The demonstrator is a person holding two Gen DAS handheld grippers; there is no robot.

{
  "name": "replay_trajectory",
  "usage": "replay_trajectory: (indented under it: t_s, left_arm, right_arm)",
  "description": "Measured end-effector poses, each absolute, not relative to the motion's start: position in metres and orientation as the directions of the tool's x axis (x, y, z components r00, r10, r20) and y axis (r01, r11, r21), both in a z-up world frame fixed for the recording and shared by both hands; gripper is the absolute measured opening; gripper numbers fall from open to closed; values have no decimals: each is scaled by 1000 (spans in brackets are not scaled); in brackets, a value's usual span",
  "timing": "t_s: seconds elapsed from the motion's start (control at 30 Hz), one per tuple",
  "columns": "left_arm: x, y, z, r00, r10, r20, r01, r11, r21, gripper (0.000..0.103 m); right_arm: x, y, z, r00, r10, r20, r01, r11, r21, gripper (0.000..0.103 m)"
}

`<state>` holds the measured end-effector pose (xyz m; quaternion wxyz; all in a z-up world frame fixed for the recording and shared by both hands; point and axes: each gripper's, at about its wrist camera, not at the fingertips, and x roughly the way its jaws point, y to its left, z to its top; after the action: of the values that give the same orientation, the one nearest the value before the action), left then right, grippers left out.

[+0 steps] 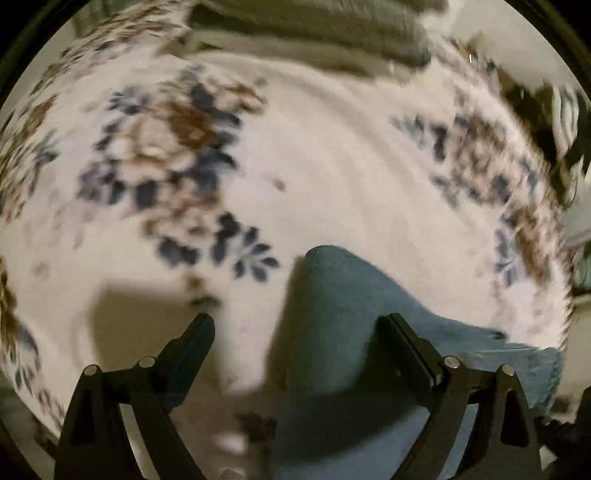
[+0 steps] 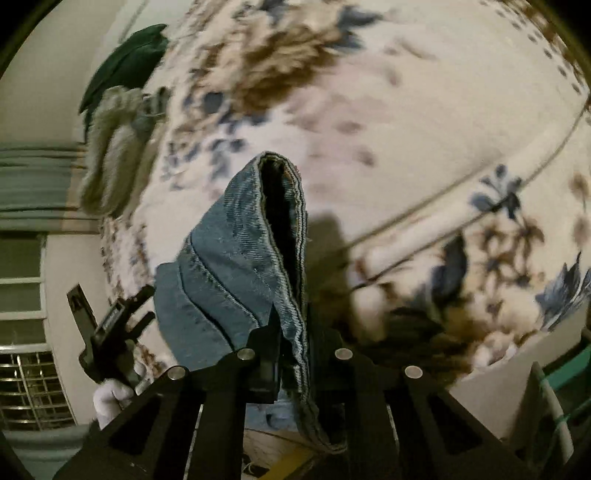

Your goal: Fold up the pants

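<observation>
The left claw stands spread wide, its two black fingers well apart and pinching nothing, hovering over a bed covered by a white bedspread printed with blue and brown flowers. Off to its left lies a dark shadow on the cloth; between its fingers and running out past the right one sits the blue denim pants, a rounded fold of them rising just ahead of the fingertips and the rest trailing away to the right edge of the view. Far ahead of this claw, blurred, lies a stack of folded grey-green cloth. The right claw is pressed together on the pants, pinching a hemmed edge so that the denim stands up ahead of the fingers, its open end gaping dark at the top. To the left of this claw, the other gripper shows in a white-gloved hand, with a dark green cushion and a pale fuzzy bundle farther ahead on that side. To its right the flowered bedspread spreads away, crossed by a thin seam line.
</observation>
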<state>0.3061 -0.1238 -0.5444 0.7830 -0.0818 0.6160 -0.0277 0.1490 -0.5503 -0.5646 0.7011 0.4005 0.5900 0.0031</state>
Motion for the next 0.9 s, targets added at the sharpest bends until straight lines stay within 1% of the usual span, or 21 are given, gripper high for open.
replay_trajectory:
  t_s: [0.03, 0.1, 0.13, 0.17, 0.23, 0.27, 0.3, 0.33, 0.37, 0.43, 0.5, 0.53, 0.57, 0.63, 0.7, 0.77, 0.8, 0.87, 0.9]
  left_arm:
    - [311, -122, -553, 218, -142, -966, -67, 985, -160, 103]
    - [316, -113, -563, 191, -202, -961, -100, 969, -224, 103]
    - [316, -110, -562, 186, -216, -958, -106, 965, -238, 103]
    - [313, -109, -557, 190, -216, -958, -101, 966, -238, 103]
    - [305, -105, -542, 212, -222, -952, -92, 965, -246, 103]
    - [298, -103, -532, 225, -224, -948, -91, 964, -249, 103]
    - [289, -100, -522, 239, -226, -944, -94, 962, -254, 103]
    - [280, -98, -514, 251, -239, -938, -95, 958, -270, 103]
    - [270, -96, -508, 257, -247, -934, -96, 955, -279, 103]
    - [246, -95, -503, 257, -248, -934, -106, 954, -282, 103]
    - [229, -98, -510, 228, -249, -941, -113, 953, -280, 103]
    - [221, -100, -517, 207, -256, -944, -119, 951, -284, 103]
    - [215, -103, -526, 181, -262, -948, -126, 950, -287, 103]
    - [200, -109, -548, 126, -268, -955, -162, 944, -286, 103]
    - [190, -116, -565, 92, -282, -955, -166, 941, -294, 103]
    - [184, -115, -573, 101, -298, -949, -159, 937, -311, 103]
    - [183, -113, -574, 108, -311, -944, -155, 933, -325, 103]
    - [184, -107, -579, 100, -356, -929, -154, 917, -368, 103]
    - [184, -104, -581, 94, -377, -921, -157, 908, -388, 103]
  right_arm:
    - [150, -553, -573, 295, 464, -835, 472, 689, 549, 12]
    - [156, -558, -594, 266, 451, -852, 501, 690, 521, 15]
    - [158, -558, -605, 235, 458, -857, 515, 689, 509, 19]
    - [163, -557, -611, 209, 461, -862, 518, 696, 498, 31]
    - [165, -556, -612, 188, 463, -866, 513, 705, 489, 39]
    - [162, -556, -604, 204, 471, -858, 505, 700, 505, 49]
    - [161, -556, -599, 218, 472, -854, 501, 697, 513, 55]
    - [157, -556, -592, 230, 472, -851, 500, 693, 519, 68]
    - [148, -556, -583, 252, 474, -844, 500, 682, 533, 74]
    - [130, -553, -572, 284, 494, -822, 524, 638, 564, 75]
    - [105, -549, -570, 314, 531, -787, 580, 549, 602, 75]
    - [94, -545, -573, 326, 552, -767, 615, 492, 616, 79]
    - [82, -543, -578, 336, 574, -747, 641, 441, 628, 88]
    - [70, -528, -594, 353, 617, -703, 675, 352, 648, 96]
    - [68, -505, -610, 340, 626, -701, 703, 326, 632, 96]
    - [72, -486, -627, 314, 623, -717, 714, 343, 611, 96]
    - [75, -477, -633, 279, 594, -755, 716, 395, 576, 95]
    - [78, -474, -641, 218, 490, -844, 720, 503, 478, 94]
    - [73, -480, -649, 222, 477, -851, 751, 473, 461, 94]
